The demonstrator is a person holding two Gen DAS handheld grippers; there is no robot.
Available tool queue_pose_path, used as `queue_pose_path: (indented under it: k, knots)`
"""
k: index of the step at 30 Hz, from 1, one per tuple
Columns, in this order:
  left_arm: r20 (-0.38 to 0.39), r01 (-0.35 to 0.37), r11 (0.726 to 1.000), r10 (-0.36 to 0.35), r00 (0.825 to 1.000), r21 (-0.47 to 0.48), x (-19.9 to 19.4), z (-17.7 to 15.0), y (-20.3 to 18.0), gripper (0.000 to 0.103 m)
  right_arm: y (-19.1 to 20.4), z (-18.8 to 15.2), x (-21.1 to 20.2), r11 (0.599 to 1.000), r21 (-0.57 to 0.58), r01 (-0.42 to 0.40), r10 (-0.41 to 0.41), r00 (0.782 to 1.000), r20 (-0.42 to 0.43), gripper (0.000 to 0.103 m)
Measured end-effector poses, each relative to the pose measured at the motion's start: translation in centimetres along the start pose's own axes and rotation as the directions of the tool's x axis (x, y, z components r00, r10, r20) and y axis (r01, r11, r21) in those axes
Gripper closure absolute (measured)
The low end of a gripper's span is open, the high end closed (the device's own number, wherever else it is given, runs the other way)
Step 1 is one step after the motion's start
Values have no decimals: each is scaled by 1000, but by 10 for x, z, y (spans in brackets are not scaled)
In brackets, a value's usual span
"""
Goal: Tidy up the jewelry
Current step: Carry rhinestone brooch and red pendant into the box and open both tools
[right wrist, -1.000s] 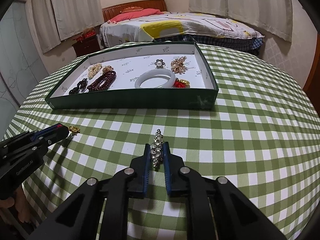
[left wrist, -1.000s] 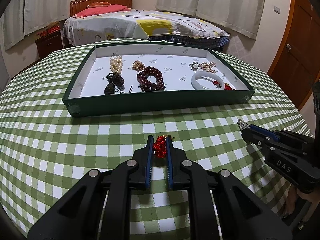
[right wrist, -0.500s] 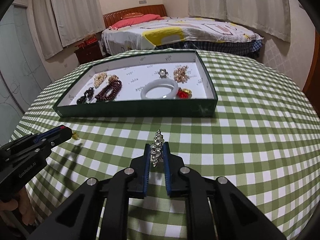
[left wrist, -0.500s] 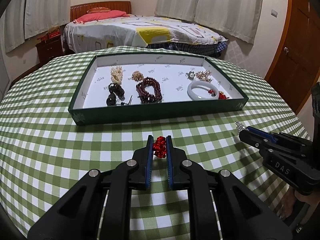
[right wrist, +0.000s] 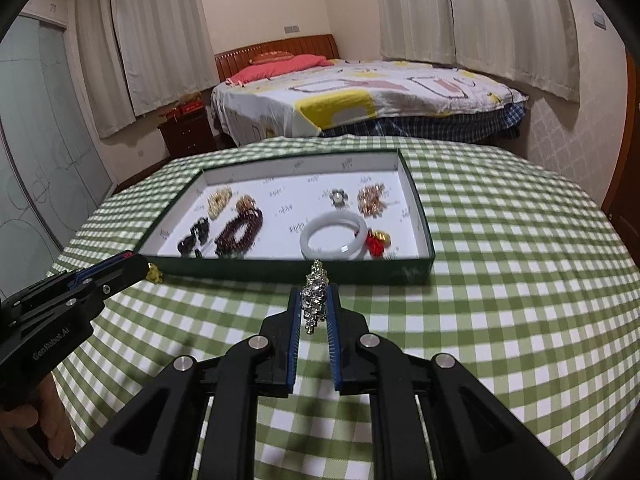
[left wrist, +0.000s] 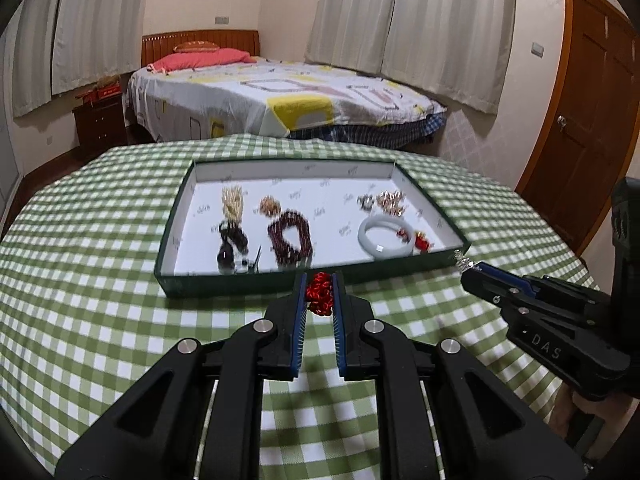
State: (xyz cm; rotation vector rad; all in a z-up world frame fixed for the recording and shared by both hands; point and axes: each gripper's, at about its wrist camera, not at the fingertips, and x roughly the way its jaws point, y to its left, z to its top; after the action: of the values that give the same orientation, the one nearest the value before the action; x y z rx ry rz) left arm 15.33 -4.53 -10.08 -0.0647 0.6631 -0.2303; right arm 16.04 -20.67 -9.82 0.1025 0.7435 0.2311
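My left gripper (left wrist: 319,280) is shut on a red knotted ornament (left wrist: 319,294), held above the checked cloth just short of the green tray (left wrist: 240,282). My right gripper (right wrist: 314,294) is shut on a silver rhinestone brooch (right wrist: 314,300), also lifted in front of the tray (right wrist: 280,270). The tray's white floor holds a white jade bangle (right wrist: 334,236), dark red bead bracelets (right wrist: 240,234), dark beads (right wrist: 194,238), gold pieces (right wrist: 219,200), a small flower piece (right wrist: 338,197) and a red charm (right wrist: 376,242). Each gripper shows in the other's view: the right (left wrist: 470,270), the left (right wrist: 142,266).
The round table wears a green-and-white checked cloth (left wrist: 100,320). Behind it stands a bed (left wrist: 280,104) with a patterned cover, a dark nightstand (left wrist: 100,124) at the left and a wooden door (left wrist: 580,128) at the right. A hand (right wrist: 24,416) grips the left tool.
Both grippers have risen with their jewellery still pinched; the ornament and brooch have left the cloth, and the tray now sits lower and closer to the fingertips in both views.
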Motion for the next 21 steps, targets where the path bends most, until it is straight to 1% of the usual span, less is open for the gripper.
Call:
queue_pose_path:
  k: [7, 9, 12, 16, 21]
  knots:
    - [68, 5, 1000, -6, 998, 10, 0, 33, -1, 91, 8, 33, 3, 1000, -24, -17, 18, 998, 61, 90]
    - [92, 3, 1000, -4, 996, 14, 5, 47, -2, 91, 12, 47, 7, 999, -37, -23, 26, 996, 80, 90]
    - [107, 2, 1000, -4, 994, 19, 20, 63, -3, 91, 17, 63, 17, 998, -52, -27, 32, 995, 97, 90]
    - [94, -5, 1000, 3, 996, 22, 49, 76, -1, 91, 19, 80, 43, 998, -55, -36, 41, 995, 93, 90]
    - [34, -22, 1000, 22, 999, 10, 96, 83, 6, 91, 15, 88, 92, 998, -49, -37, 38, 999, 29, 90]
